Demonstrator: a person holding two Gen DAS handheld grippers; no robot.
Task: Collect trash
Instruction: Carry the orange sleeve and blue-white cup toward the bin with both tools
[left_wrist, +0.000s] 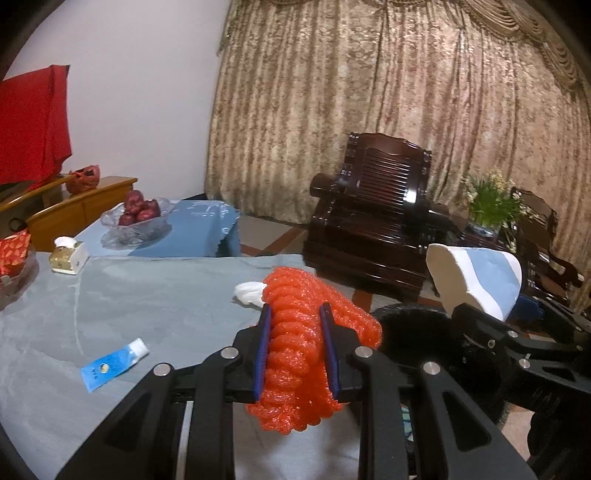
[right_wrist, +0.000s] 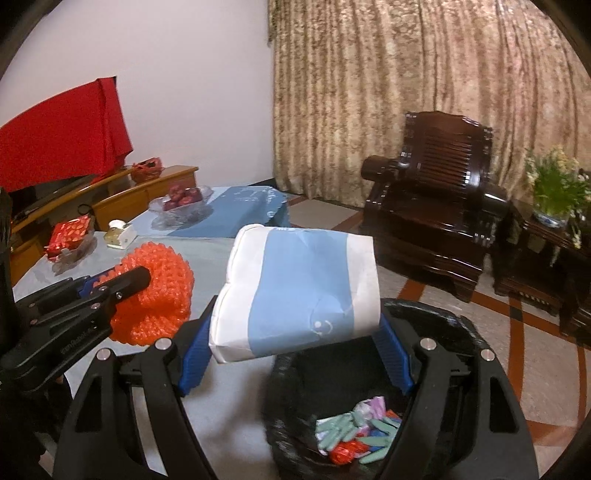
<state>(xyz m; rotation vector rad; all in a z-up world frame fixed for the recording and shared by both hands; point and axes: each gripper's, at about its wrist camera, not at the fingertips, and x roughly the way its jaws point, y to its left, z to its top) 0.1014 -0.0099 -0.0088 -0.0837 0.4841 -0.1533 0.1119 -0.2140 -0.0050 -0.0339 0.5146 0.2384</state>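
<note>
Trash is held in both grippers: an orange foam net (left_wrist: 306, 332) is clamped in the left gripper (left_wrist: 297, 350) above the worktop's (left_wrist: 147, 295) edge, and a blue-and-white pack (right_wrist: 299, 291) is pinched in the right gripper (right_wrist: 295, 354) over a black bin (right_wrist: 454, 325), where wrappers (right_wrist: 354, 435) are seen. A blue tube (left_wrist: 112, 363) and a white wad (left_wrist: 249, 291) are left on the worktop.

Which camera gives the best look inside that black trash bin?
The right wrist view: the trash bin sits open below, wrappers visible at its bottom. The left wrist view shows only part of its dark rim, nothing of its contents.
</note>
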